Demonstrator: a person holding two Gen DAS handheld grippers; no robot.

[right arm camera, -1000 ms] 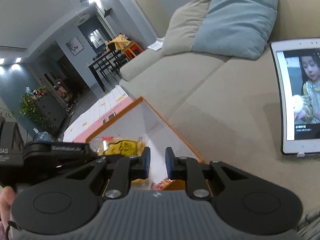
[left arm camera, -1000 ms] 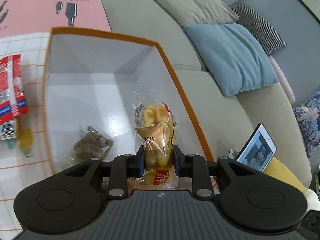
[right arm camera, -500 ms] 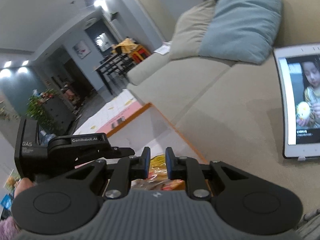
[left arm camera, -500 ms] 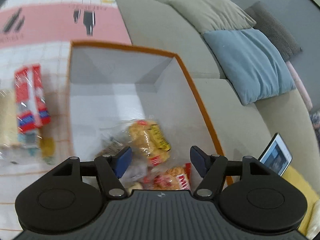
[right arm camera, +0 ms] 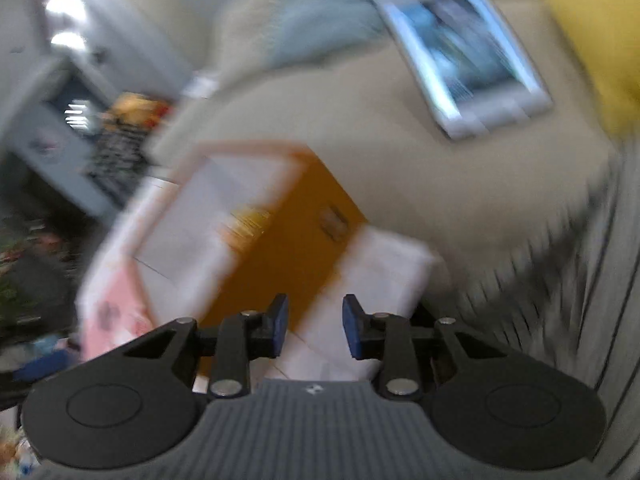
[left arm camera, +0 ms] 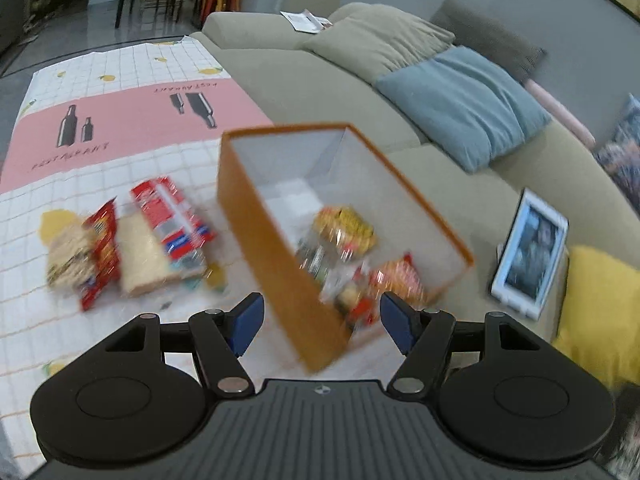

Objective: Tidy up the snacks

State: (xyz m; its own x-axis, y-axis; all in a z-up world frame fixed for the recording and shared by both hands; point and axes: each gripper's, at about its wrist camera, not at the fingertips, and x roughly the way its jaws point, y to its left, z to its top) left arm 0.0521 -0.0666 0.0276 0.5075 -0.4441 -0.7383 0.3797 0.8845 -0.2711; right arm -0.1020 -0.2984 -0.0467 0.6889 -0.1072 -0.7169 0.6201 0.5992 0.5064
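Note:
An orange box (left arm camera: pixel 260 224) with a white inside stands on the tablecloth and holds several snack packets, among them a yellow one (left arm camera: pixel 346 226) and a red one (left arm camera: pixel 396 278). My left gripper (left arm camera: pixel 322 322) hangs open above the box's near corner with nothing between its fingers. Several more packets lie on the cloth left of the box, including a red and white one (left arm camera: pixel 170 214). In the blurred right wrist view the same orange box (right arm camera: pixel 296 232) lies ahead. My right gripper (right arm camera: pixel 314 326) is near its side, jaws opening and empty.
A checked tablecloth with a pink band (left arm camera: pixel 120 120) covers the table. A beige sofa (left arm camera: pixel 328 80) with a blue cushion (left arm camera: pixel 464 104) runs along the right. A tablet (left arm camera: pixel 530 248) leans on the sofa beside a yellow cushion (left arm camera: pixel 596 304).
My left gripper let go of the yellow packet into the box, opened wide and pulled back and up. My right gripper swung down toward the box's outer side and its jaws parted.

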